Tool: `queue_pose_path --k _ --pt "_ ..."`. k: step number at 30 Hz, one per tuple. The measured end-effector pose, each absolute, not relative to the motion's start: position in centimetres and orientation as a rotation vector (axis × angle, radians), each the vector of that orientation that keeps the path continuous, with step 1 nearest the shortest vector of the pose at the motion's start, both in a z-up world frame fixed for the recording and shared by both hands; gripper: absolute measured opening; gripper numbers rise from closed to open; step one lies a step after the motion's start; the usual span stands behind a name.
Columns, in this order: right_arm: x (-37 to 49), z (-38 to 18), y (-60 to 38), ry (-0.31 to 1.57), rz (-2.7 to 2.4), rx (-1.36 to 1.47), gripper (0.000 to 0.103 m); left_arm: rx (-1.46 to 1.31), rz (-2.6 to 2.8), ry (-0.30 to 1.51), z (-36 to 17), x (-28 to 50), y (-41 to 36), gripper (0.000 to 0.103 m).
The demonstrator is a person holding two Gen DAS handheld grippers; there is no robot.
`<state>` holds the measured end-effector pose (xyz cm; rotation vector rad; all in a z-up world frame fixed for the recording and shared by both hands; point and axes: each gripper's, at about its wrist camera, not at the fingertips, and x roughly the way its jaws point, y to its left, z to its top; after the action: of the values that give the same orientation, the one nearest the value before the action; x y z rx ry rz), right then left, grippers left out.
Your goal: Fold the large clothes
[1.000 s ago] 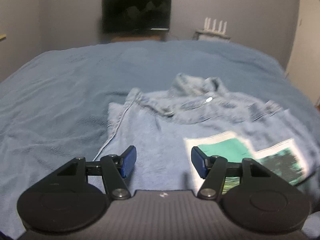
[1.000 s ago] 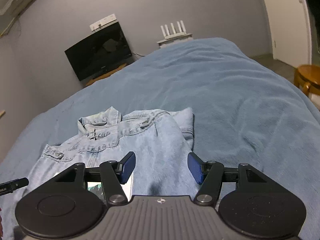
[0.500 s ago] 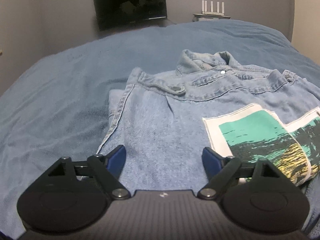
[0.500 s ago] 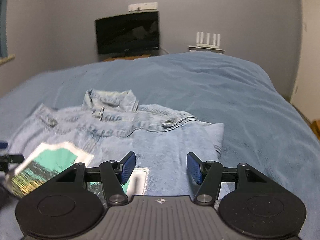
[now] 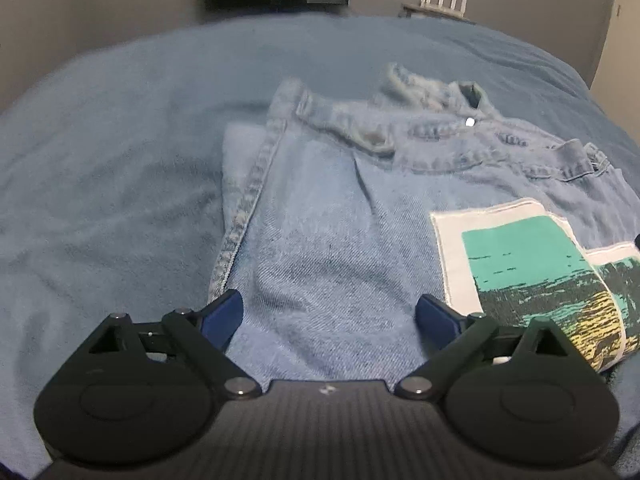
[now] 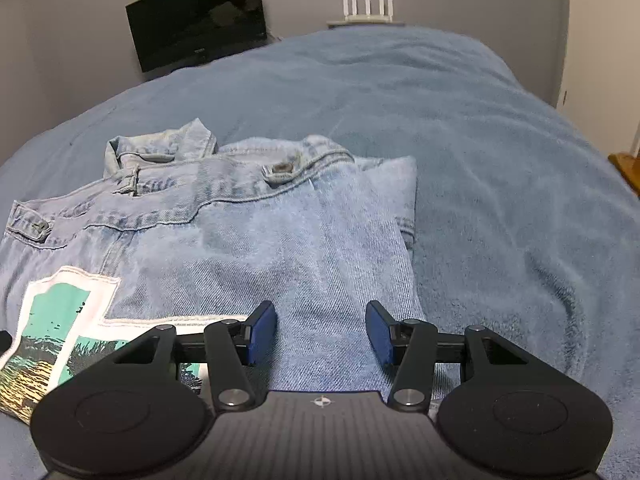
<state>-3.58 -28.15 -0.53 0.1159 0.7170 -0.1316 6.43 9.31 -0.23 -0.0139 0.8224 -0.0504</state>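
A light blue denim jacket (image 5: 344,216) lies flat on the bed with its collar at the far end and its sleeves folded in. A white patch with a green and yellow print (image 5: 532,268) is on its back. My left gripper (image 5: 330,314) is open and empty, just above the jacket's near left part. The jacket also shows in the right wrist view (image 6: 288,236), with the patch (image 6: 60,320) at the left. My right gripper (image 6: 322,330) is open and empty over the jacket's near right part.
A blue blanket (image 6: 500,152) covers the whole bed. A dark TV (image 6: 198,16) and a white router (image 6: 366,8) stand by the far wall. A door (image 6: 600,32) and a wooden stool (image 6: 628,164) are at the right.
Both grippers came down closer to the jacket's near end. The left gripper's jaws opened wider. The right gripper swung from the bed's right side to face the jacket.
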Motion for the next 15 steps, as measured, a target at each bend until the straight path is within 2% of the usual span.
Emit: queue_pose_path --k 6,15 --pt "-5.3 2.6 -28.6 0.528 -0.114 0.199 0.056 -0.06 -0.085 0.643 3.1 5.8 8.1 0.095" --pt "-2.5 1.6 -28.6 0.545 -0.074 0.202 0.056 -0.005 -0.083 0.618 1.8 10.3 5.2 0.095"
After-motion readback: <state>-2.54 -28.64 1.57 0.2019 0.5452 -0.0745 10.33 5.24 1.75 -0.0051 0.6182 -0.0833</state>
